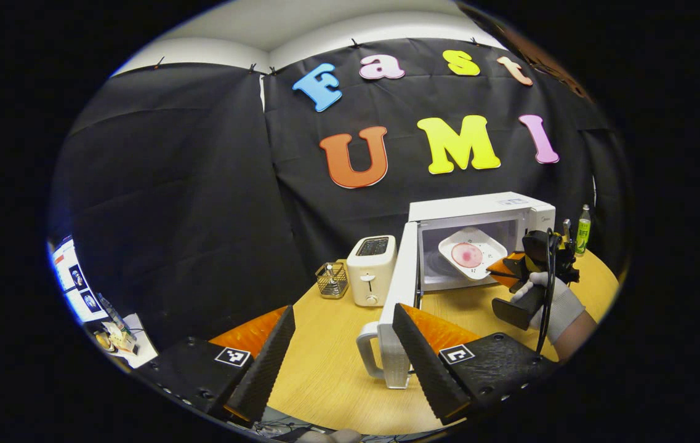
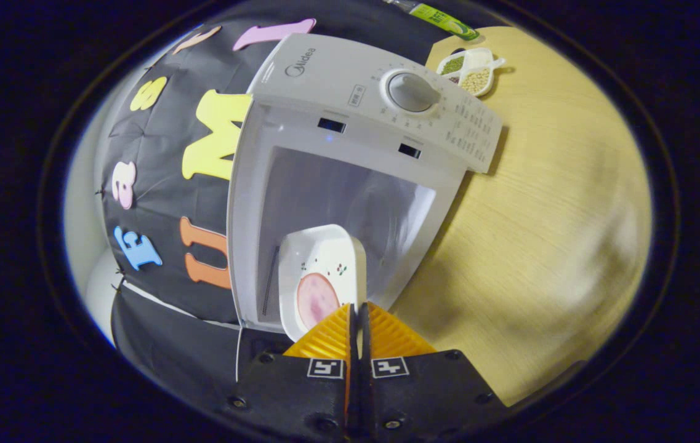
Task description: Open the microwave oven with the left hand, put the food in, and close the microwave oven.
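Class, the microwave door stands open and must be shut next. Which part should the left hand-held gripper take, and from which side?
Take the door's white loop handle at its free edge, coming from the outer face. It stands vertical, off the door panel, just ahead of the open left hand-held gripper, so the fingers can straddle it.

Your left hand-held gripper has two black fingers with ribbed inner faces and orange ribbed backs. Each sits on a black block with screws and a small black-and-white square marker. Your right hand-held gripper is built the same: orange ribbed fingers, black blocks, two square markers, screws. In the left gripper view a black cable loops over it, and you wear a white knit glove.
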### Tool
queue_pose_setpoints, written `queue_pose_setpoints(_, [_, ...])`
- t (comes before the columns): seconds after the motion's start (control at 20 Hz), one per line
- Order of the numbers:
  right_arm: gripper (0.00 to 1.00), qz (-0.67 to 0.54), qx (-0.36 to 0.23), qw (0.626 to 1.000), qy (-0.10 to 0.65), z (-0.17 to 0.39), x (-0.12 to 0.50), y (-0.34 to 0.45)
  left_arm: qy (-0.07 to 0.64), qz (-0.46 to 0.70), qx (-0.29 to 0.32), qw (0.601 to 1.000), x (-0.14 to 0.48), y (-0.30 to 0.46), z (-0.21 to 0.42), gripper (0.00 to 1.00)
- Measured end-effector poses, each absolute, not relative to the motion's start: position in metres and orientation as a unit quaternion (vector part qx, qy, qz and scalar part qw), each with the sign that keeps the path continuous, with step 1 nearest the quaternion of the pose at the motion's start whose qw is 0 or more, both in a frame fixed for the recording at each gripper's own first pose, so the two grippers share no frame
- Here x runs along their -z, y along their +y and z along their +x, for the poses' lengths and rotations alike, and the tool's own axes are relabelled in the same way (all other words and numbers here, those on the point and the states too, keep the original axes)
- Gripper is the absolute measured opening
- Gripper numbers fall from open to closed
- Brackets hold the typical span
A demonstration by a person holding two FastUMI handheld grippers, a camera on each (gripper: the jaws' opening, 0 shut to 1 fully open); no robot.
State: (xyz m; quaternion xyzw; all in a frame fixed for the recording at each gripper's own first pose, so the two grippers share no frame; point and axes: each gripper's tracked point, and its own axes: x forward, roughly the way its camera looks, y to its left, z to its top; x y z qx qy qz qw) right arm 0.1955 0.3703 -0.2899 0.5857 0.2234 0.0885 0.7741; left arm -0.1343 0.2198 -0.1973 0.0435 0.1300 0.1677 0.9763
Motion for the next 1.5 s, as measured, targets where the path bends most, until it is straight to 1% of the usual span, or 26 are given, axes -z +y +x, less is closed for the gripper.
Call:
queue_pose_setpoints(0.05, [0.04,0.582,-0.082,0.778,0.221,0.204,0.291,0.376,0.132,0.048,-0.174,0.975,0.197,0.225,-0.135,0.95])
queue_pose_setpoints(0.15, [0.04,0.592,-0.074,0.774,0.214,0.221,0.295,0.384,0.132,0.053,-0.183,0.973,0.194,0.235,-0.137,0.96])
queue_pose_setpoints(0.3, [0.04,0.589,-0.034,0.784,0.192,0.245,0.299,0.378,0.136,0.057,-0.193,0.970,0.195,0.245,-0.139,0.95])
queue_pose_setpoints(0.35, [0.00,0.586,-0.022,0.790,0.180,0.253,0.301,0.372,0.138,0.058,-0.196,0.969,0.196,0.249,-0.138,0.95])
queue_pose_setpoints(0.4, [0.04,0.585,-0.011,0.792,0.172,0.261,0.303,0.371,0.138,0.058,-0.199,0.968,0.197,0.251,-0.138,0.95])
queue_pose_setpoints(0.45, [0.04,0.585,-0.001,0.793,0.169,0.268,0.306,0.370,0.140,0.057,-0.202,0.968,0.198,0.254,-0.139,0.95])
queue_pose_setpoints(0.5, [0.00,0.585,0.003,0.793,0.171,0.274,0.309,0.371,0.143,0.057,-0.204,0.967,0.201,0.256,-0.140,0.95])
queue_pose_setpoints(0.55, [0.00,0.583,0.006,0.794,0.172,0.279,0.314,0.373,0.145,0.056,-0.207,0.966,0.204,0.257,-0.140,0.95])
queue_pose_setpoints(0.6, [0.04,0.581,0.009,0.795,0.174,0.282,0.316,0.374,0.147,0.056,-0.207,0.966,0.204,0.258,-0.140,0.95])
queue_pose_setpoints(0.8, [0.06,0.573,0.019,0.802,0.169,0.290,0.319,0.372,0.151,0.058,-0.212,0.964,0.204,0.259,-0.143,0.96])
queue_pose_setpoints(0.85, [0.17,0.560,0.024,0.811,0.165,0.286,0.318,0.369,0.148,0.058,-0.213,0.964,0.204,0.260,-0.142,0.95])
queue_pose_setpoints(0.9, [0.10,0.561,0.025,0.814,0.150,0.285,0.312,0.367,0.148,0.056,-0.213,0.964,0.205,0.260,-0.141,0.95])
queue_pose_setpoints(1.0, [0.16,0.567,0.009,0.816,0.113,0.284,0.292,0.364,0.147,0.054,-0.214,0.964,0.205,0.260,-0.142,0.95])
queue_pose_setpoints(1.05, [0.28,0.556,-0.004,0.823,0.116,0.280,0.288,0.369,0.144,0.053,-0.214,0.965,0.205,0.260,-0.143,0.95])
queue_pose_setpoints(1.2, [0.48,0.503,-0.032,0.855,0.118,0.256,0.275,0.372,0.135,0.048,-0.215,0.966,0.204,0.258,-0.143,0.95])
queue_pose_setpoints(1.25, [0.63,0.478,-0.036,0.871,0.111,0.247,0.267,0.368,0.132,0.047,-0.215,0.967,0.203,0.258,-0.144,0.95])
queue_pose_setpoints(1.3, [0.70,0.443,-0.050,0.889,0.107,0.237,0.259,0.367,0.131,0.045,-0.215,0.967,0.201,0.258,-0.146,0.95])
queue_pose_setpoints(1.35, [0.80,0.393,-0.056,0.911,0.108,0.225,0.255,0.362,0.127,0.044,-0.213,0.968,0.197,0.256,-0.148,0.95])
queue_pose_setpoints(1.4, [0.84,0.357,-0.066,0.926,0.110,0.216,0.249,0.359,0.123,0.040,-0.210,0.969,0.192,0.253,-0.148,0.95])
queue_pose_setpoints(1.45, [0.99,0.325,-0.079,0.936,0.111,0.204,0.238,0.355,0.119,0.034,-0.209,0.970,0.190,0.251,-0.149,0.95])
queue_pose_setpoints(1.5, [0.99,0.306,-0.093,0.940,0.116,0.194,0.229,0.352,0.114,0.032,-0.208,0.971,0.185,0.250,-0.148,0.95])
